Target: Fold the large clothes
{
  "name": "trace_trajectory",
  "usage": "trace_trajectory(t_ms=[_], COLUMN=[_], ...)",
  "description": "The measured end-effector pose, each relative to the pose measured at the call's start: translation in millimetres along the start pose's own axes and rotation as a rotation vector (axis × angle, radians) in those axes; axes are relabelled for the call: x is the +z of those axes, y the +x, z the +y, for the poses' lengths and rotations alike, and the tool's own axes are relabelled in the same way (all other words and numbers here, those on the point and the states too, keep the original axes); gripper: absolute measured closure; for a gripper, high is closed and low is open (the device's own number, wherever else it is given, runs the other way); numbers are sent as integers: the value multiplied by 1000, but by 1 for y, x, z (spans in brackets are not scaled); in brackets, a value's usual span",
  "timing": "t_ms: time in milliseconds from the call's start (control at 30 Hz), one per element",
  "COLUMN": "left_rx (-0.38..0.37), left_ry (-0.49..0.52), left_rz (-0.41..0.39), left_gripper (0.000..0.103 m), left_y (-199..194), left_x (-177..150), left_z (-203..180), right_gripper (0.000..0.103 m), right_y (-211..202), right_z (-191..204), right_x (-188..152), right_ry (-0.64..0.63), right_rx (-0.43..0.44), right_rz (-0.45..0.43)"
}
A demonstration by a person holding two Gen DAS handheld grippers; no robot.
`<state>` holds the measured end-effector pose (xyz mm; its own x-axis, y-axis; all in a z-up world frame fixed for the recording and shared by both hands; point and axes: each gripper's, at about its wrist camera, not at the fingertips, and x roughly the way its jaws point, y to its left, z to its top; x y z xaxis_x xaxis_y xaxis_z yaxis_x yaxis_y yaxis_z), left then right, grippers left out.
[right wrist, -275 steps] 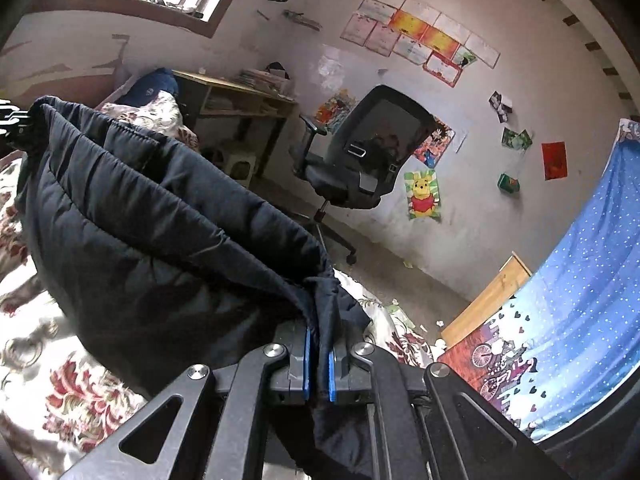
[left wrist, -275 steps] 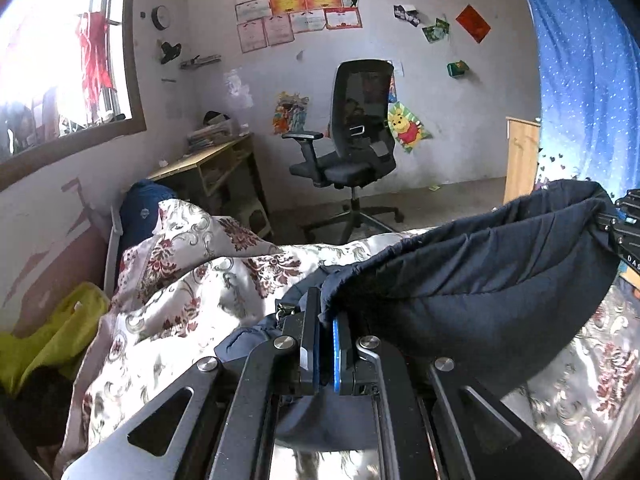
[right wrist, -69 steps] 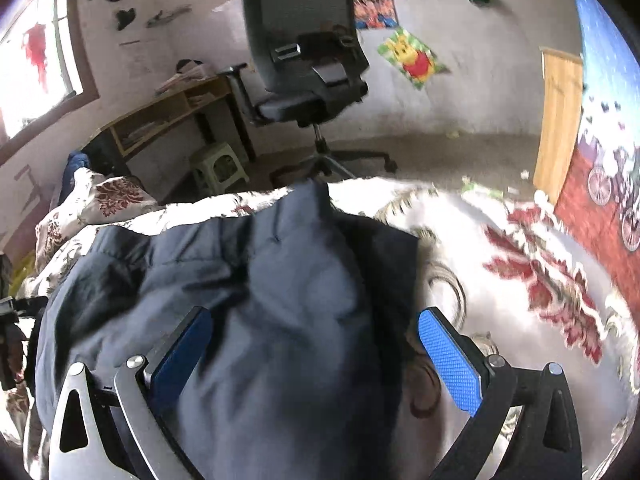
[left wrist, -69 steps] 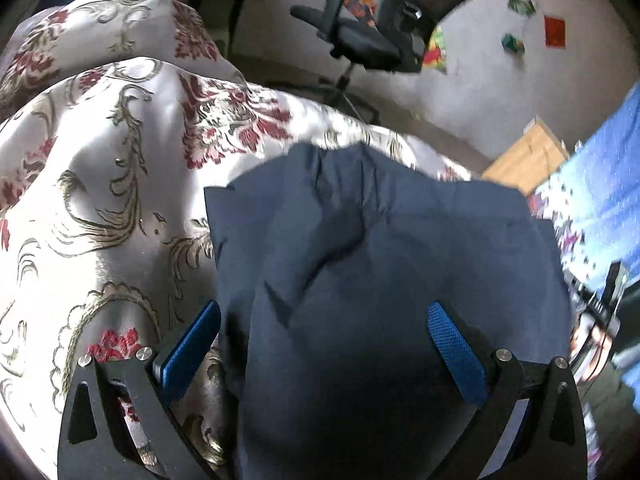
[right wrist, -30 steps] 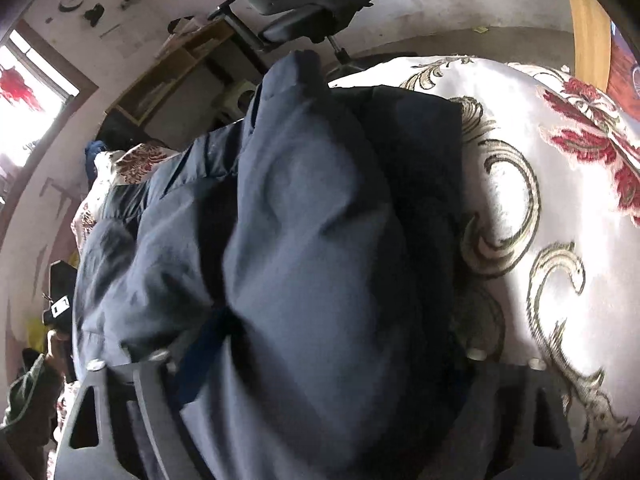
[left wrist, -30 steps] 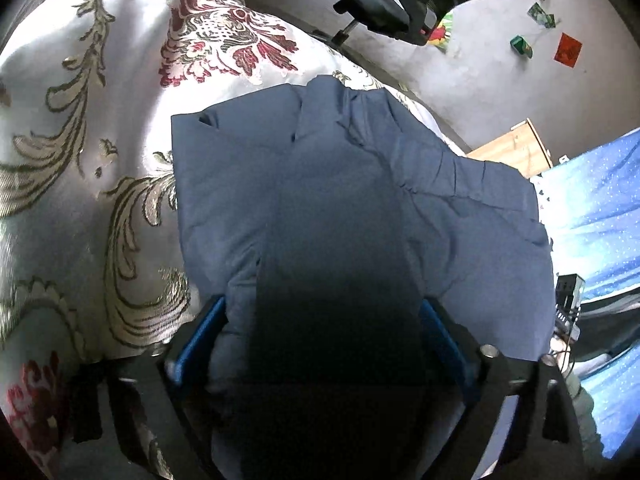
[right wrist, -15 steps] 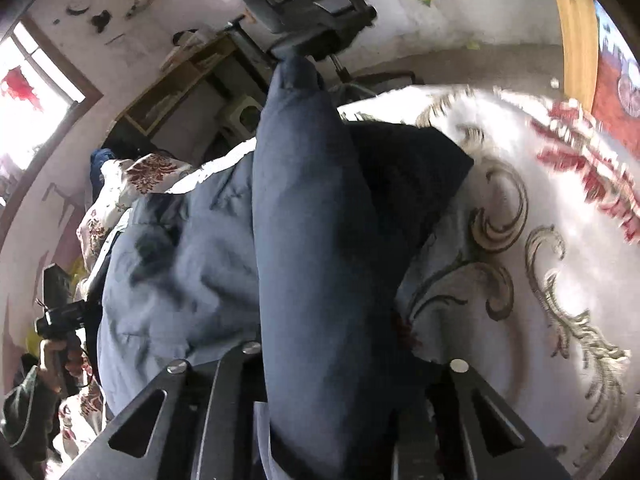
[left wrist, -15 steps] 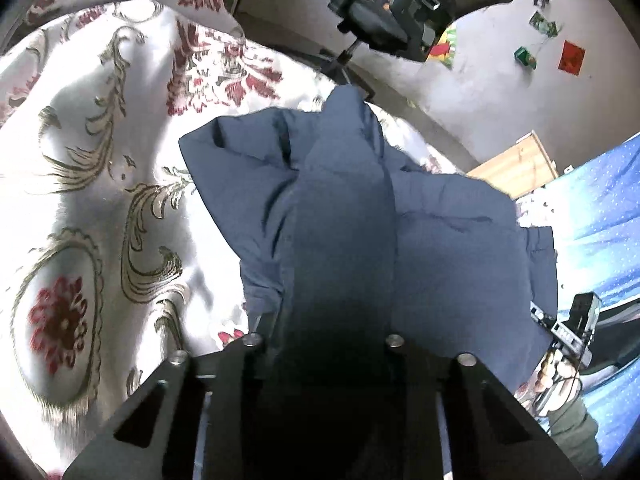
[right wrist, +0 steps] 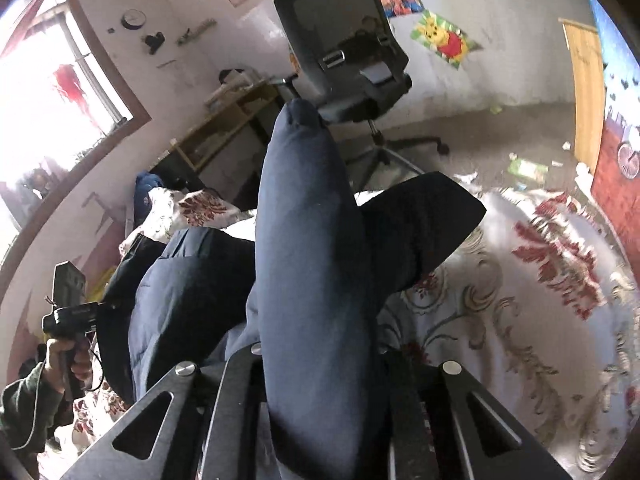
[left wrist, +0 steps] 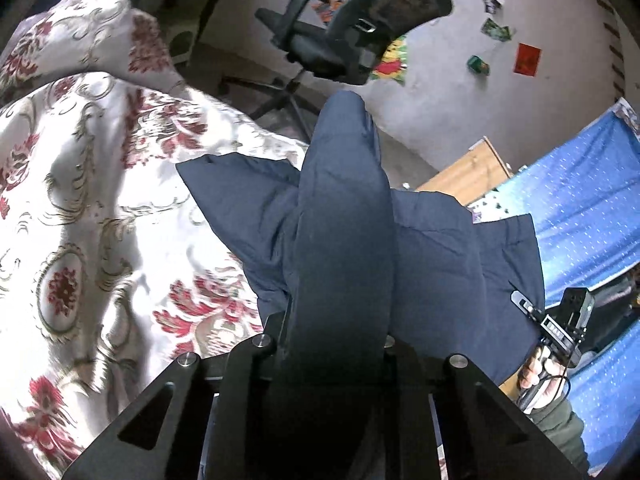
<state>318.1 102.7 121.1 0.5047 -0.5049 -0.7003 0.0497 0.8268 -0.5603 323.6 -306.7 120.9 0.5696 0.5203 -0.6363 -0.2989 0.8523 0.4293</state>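
item: dark blue padded jacket (left wrist: 344, 216), large. location: on the bed (left wrist: 80, 208), over the flowered bedspread; the middle and far part rest on the cover, the near edge is raised in two thick rolls, one at each end.

left hand-held gripper (left wrist: 340, 332): pressed together on a fat roll of the jacket, which runs up between the fingers and hides the pads.

right hand-held gripper (right wrist: 320, 360): likewise clamped on a thick roll of the jacket at the other end; pads hidden by cloth. in the left view it shows at the jacket's right edge, the person's hand (left wrist: 536, 372) on its handle.

surroundings: office chair (right wrist: 352, 60) and wooden desk (right wrist: 224, 128) beyond the bed, blue curtain (left wrist: 580, 200) at the right.

step in hand, as judged: both near corners pinched and raised, ready for a fold across the jacket.

next move, as judged: carry both ends forward together, level and taut, so the padding does not slump, and lay the raised edge square on the far edge before the fingers part.
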Motion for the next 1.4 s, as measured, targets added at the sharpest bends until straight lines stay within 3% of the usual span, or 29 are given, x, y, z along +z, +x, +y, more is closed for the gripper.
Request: trace_trajectory(t_ms=[167, 367, 667, 833, 1000, 1033, 1100, 1233, 1300, 1400], left_rx=[-26, -35, 29, 69, 155, 179, 217, 235, 257, 287], left_ry=[26, 33, -2, -50, -39, -49, -68, -96, -85, -47], left_rz=[9, 14, 62, 73, 76, 67, 40, -32, -50, -103], left_gripper=[89, 89, 88, 79, 61, 58, 42, 35, 15, 12], left_y=[1, 14, 60, 66, 66, 64, 60, 44, 37, 25], left_x=[-4, -14, -42, -47, -49, -49, -51, -56, -60, -68], left_z=[-33, -42, -10, 7, 5, 5, 3, 0, -3, -14], right_gripper=[88, 88, 86, 68, 28, 26, 17, 11, 8, 4], right_y=[-38, -59, -22, -12, -13, -14, -15, -23, -30, -43], right_z=[4, 1, -40, -71, -70, -69, -65, -48, -43, -31], right_x=[-1, -7, -43, -56, -59, -59, -60, -62, -64, -66], right_ry=[-31, -33, 58, 158, 150, 143, 125, 44, 11, -21], right_rx=[-28, -54, -134, -196, -283, -294, -321, -407, -416, -423], right_rz=[-36, -59, 20, 70, 93, 90, 89, 58, 28, -26])
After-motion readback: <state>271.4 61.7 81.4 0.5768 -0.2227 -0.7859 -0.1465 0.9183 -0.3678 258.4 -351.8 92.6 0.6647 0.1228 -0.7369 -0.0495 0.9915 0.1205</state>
